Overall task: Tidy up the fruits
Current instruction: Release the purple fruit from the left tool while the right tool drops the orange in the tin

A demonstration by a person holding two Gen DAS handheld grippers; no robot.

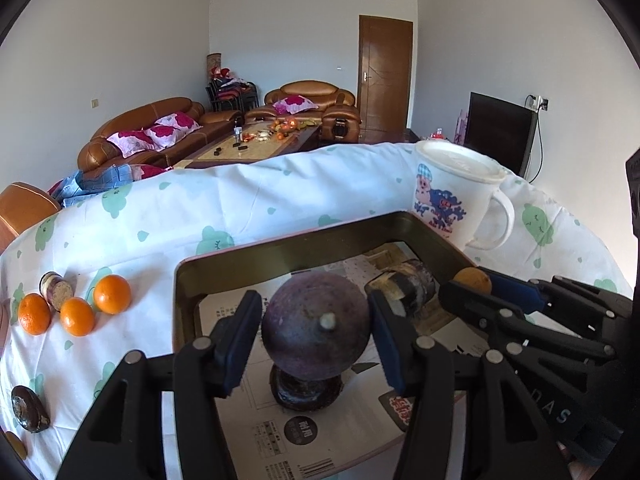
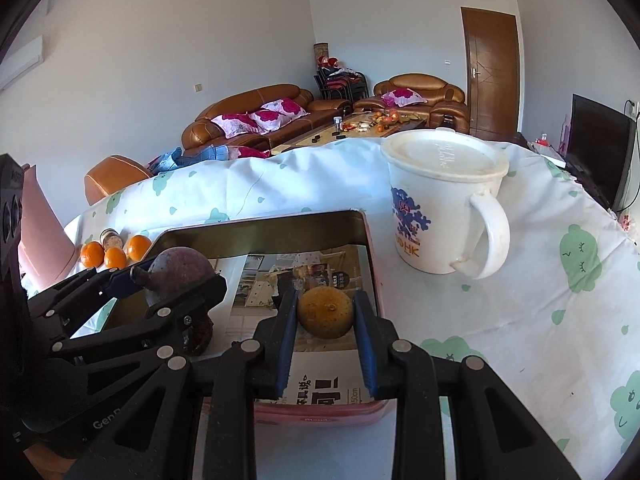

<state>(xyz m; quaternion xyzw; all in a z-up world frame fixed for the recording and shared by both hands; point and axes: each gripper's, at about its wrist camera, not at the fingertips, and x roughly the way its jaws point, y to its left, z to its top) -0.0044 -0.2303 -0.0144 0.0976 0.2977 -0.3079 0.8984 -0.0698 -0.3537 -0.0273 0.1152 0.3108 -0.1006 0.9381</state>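
My left gripper (image 1: pixel 316 338) is shut on a dark purple round fruit (image 1: pixel 316 326) and holds it above the metal tray (image 1: pixel 280 250); another dark fruit (image 1: pixel 306 394) lies in the tray right under it. My right gripper (image 2: pixel 326 326) is shut on a yellow-brown round fruit (image 2: pixel 325 316) over the tray's right part (image 2: pixel 362 236). A dark sugarcane-like piece (image 1: pixel 408 284) lies in the tray. Three oranges (image 1: pixel 113 294) lie on the cloth to the left, and they also show in the right wrist view (image 2: pixel 116 257).
A white lidded mug (image 2: pixel 444 204) stands just right of the tray, and it also shows in the left wrist view (image 1: pixel 456 192). A small cane piece (image 1: pixel 56 290) lies by the oranges. A dark brown fruit (image 1: pixel 29 410) lies at the table's near left. A pink object (image 2: pixel 40 240) stands at left.
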